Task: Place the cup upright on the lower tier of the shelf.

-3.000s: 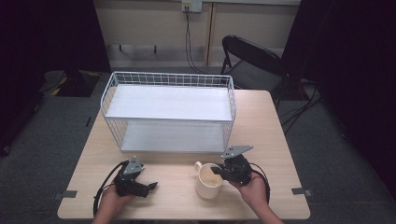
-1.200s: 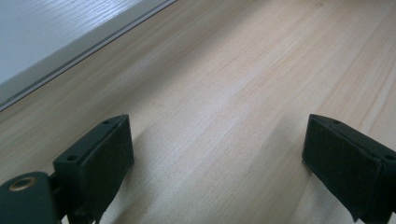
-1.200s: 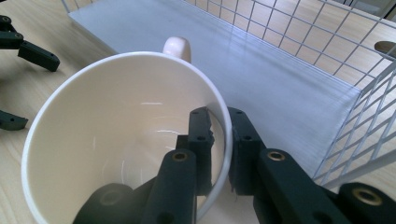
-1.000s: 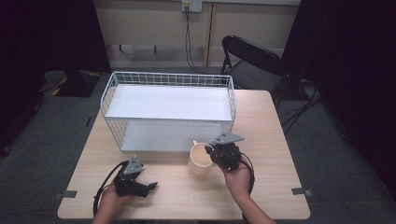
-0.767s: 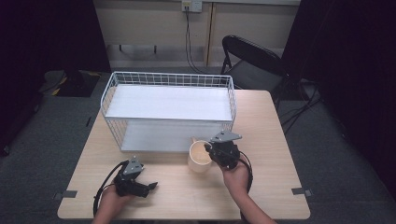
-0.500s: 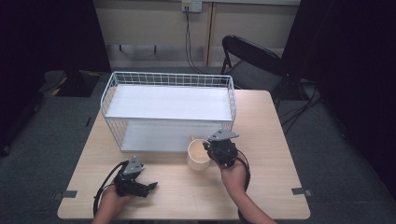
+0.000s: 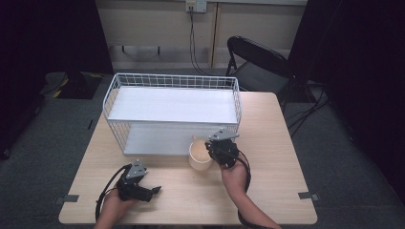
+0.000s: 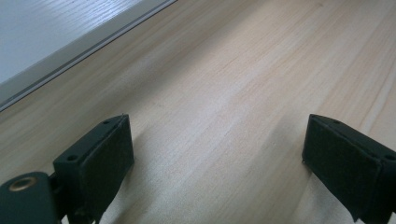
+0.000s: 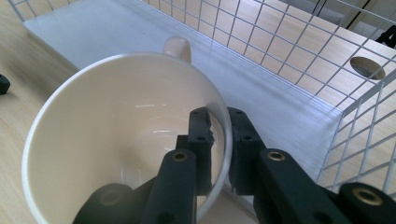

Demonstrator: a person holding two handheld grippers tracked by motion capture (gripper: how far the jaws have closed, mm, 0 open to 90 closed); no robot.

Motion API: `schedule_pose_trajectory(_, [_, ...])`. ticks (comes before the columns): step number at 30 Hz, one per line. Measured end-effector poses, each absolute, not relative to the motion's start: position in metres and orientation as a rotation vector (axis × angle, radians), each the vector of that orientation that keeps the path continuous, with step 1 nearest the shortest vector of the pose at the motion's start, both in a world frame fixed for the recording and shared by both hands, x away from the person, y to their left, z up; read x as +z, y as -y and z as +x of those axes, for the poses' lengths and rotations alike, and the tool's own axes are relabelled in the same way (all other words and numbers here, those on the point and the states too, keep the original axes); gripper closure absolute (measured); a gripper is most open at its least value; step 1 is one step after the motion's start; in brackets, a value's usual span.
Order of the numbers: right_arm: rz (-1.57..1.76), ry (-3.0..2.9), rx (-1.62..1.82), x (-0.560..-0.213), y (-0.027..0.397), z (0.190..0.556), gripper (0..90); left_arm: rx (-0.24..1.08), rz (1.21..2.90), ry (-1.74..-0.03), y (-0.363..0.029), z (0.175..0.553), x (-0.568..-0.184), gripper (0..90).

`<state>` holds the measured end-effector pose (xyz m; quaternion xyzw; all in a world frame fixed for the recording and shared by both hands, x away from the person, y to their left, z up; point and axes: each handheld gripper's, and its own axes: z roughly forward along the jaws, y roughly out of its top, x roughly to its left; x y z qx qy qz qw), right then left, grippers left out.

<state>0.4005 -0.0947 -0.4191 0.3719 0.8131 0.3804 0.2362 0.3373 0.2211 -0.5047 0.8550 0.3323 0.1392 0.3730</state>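
Note:
A cream mug (image 7: 199, 153) hangs just in front of the lower shelf of the white wire rack (image 7: 172, 107). My right gripper (image 7: 216, 151) is shut on the mug's rim, one jaw inside and one outside. In the right gripper view the mug (image 9: 116, 135) is seen from above, its handle (image 9: 177, 46) pointing toward the shelf, and my right gripper (image 9: 219, 144) pinches the wall on its near right side. My left gripper (image 7: 152, 192) lies on the table at the front left, open, with bare wood between the pads (image 8: 105, 158) in the left gripper view.
The wire rack has a white upper shelf and a white lower board (image 9: 261, 98), with mesh sides (image 9: 364, 135). A black folding chair (image 7: 260, 64) stands behind the table's far right corner. The wooden table (image 7: 277, 157) has free room right of the mug.
My right gripper has carried the mug from the front of the table up and toward the rack's lower shelf. The left gripper has stayed where it was.

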Motion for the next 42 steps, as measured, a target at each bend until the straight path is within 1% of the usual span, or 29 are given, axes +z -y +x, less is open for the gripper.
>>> schedule_pose_trajectory(42, [1.057,-2.196,0.994,-0.427,0.076,0.423,81.7,0.357,2.19,-0.852,-0.221,0.337,-0.505,8.3])
